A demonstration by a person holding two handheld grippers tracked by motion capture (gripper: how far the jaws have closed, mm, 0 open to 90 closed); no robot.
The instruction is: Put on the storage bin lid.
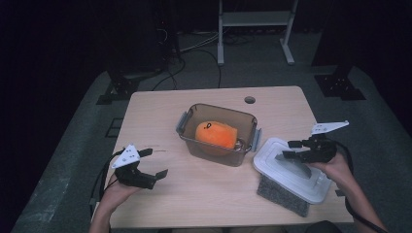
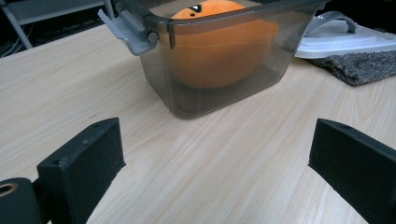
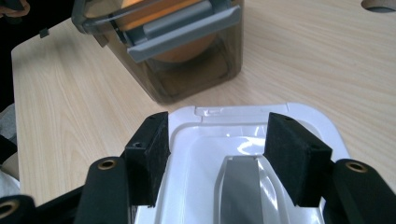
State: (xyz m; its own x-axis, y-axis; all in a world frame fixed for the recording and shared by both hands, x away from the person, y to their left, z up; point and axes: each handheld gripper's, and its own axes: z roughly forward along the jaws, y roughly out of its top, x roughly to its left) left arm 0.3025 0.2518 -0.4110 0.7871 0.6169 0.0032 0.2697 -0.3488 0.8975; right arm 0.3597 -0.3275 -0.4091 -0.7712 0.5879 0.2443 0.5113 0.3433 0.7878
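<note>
While right tool straddles lid handle, jaws apart, lid could slide off cloth; left tool open, 8 o'clock of box.

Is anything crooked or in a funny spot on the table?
The white lid is off the box; it lies slanted on a grey cloth near the table's edge. The orange plush toy sits inside the uncovered box.

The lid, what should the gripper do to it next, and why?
Probably lower the right gripper a little and shut it on the lid's grey handle. Its jaws stand open on either side of that handle, not yet gripping it. The box with the orange toy is open, and the left gripper waits open beside it.
</note>
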